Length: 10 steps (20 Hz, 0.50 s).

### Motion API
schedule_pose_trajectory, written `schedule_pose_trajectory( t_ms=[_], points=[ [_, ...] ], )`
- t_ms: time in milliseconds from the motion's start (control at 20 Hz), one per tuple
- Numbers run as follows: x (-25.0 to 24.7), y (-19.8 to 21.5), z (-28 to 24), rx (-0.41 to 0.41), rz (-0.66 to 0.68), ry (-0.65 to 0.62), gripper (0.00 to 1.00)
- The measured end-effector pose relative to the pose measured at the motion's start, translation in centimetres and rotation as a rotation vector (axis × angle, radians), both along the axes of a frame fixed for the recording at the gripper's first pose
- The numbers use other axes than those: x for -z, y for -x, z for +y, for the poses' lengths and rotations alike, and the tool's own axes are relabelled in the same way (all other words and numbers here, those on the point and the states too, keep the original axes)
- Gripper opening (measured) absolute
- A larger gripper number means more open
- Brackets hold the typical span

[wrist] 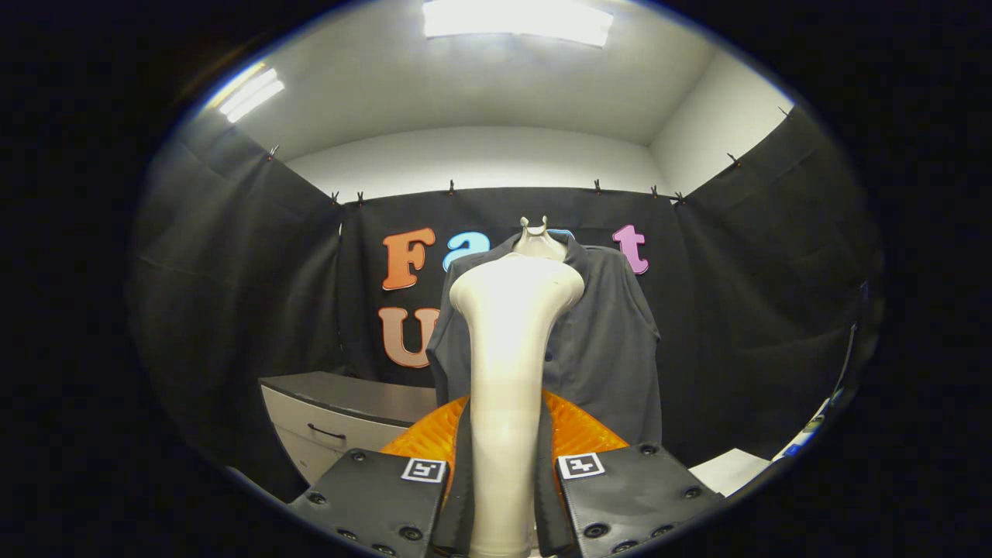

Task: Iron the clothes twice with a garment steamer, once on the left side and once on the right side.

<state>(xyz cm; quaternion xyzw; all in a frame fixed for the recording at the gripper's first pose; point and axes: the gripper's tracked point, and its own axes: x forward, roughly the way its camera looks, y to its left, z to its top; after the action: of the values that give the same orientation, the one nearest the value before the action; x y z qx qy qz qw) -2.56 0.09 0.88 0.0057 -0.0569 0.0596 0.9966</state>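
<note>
A cream-white garment steamer [508,372] stands upright between my fingers, its wide head at the top. My gripper [504,496] is shut on the steamer's handle, a finger pressing each side. Beyond the steamer hangs a dark grey collared shirt [604,341] on a pale hanger [535,232], against the black cloth wall. The steamer's head covers the shirt's left half and sits a short way in front of it; whether it touches the cloth I cannot tell.
A grey cabinet with a dark top and a drawer handle [333,418] stands low to the left of the shirt. An orange ribbed part [577,430] shows just behind the fingers. A white surface [728,469] lies low on the right.
</note>
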Motion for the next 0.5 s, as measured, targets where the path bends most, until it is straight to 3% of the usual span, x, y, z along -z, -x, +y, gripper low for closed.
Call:
schedule_pose_trajectory(
  t_ms=[500],
  points=[
    [0.19, -0.11, -0.31, -0.006, -0.004, -0.020, 0.39]
  ],
)
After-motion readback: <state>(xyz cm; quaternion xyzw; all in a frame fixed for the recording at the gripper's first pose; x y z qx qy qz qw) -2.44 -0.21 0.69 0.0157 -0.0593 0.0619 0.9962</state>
